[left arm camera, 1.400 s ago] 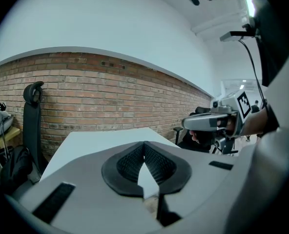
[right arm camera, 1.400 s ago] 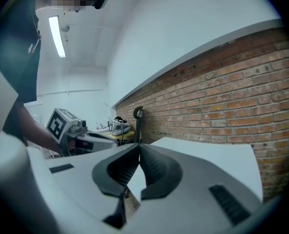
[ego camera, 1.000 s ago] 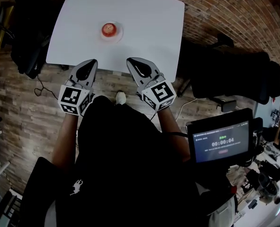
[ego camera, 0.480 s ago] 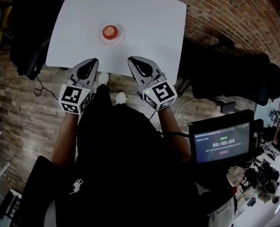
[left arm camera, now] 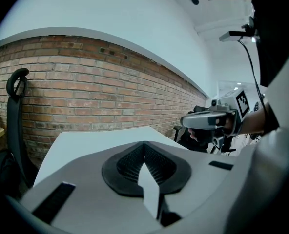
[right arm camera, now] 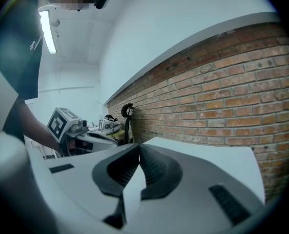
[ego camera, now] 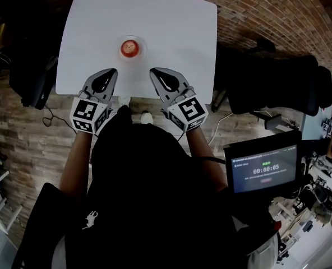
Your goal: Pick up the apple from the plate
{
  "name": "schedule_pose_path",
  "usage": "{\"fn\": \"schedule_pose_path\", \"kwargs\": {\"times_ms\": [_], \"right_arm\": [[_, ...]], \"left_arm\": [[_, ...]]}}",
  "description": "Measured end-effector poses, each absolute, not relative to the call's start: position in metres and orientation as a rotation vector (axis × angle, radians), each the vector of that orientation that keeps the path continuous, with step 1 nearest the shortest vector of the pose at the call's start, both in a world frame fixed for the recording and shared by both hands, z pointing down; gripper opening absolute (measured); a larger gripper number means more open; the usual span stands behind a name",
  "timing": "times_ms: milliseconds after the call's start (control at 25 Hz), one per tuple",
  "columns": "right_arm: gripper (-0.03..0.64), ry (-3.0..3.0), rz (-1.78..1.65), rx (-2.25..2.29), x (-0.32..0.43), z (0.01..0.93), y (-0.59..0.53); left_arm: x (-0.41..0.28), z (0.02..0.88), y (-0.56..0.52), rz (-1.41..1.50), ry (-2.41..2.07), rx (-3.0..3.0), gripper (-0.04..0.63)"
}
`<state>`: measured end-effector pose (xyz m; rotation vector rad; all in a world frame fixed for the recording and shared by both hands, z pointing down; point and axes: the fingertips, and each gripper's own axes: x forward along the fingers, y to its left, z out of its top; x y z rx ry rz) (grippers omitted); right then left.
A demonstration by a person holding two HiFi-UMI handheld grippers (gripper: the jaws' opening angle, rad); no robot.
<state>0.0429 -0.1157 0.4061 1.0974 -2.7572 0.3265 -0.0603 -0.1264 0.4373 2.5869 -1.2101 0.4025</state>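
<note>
The apple [ego camera: 129,47] sits on a small plate [ego camera: 143,50] in the upper middle of the head view, on the near half of the white table [ego camera: 177,27], apart from both grippers. The left gripper [ego camera: 105,72] and right gripper [ego camera: 157,72] hang side by side over the table's near edge, just below the plate in the frame, each with its fingers [left arm camera: 127,165] pressed together and holding nothing. Bare tabletop lies between their tips and the plate and all round it, and a black chair [ego camera: 278,86] stands off the table's right edge.
</note>
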Motion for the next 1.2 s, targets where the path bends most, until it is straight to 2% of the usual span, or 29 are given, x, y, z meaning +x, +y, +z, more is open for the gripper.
{"fn": "schedule_pose_path", "kwargs": {"times_ms": [560,1200], "right_arm": [[0.005,-2.681,0.32,1.254,0.011,0.406,-0.17],[0.005,-2.58,0.368,1.382,-0.008,0.412,-0.192]], "left_arm": [[-0.089,0.454,-0.188,0.417,-1.058,2.635,0.008],[-0.096,0.478,-0.212,0.496,-0.851,2.692,0.008]]}}
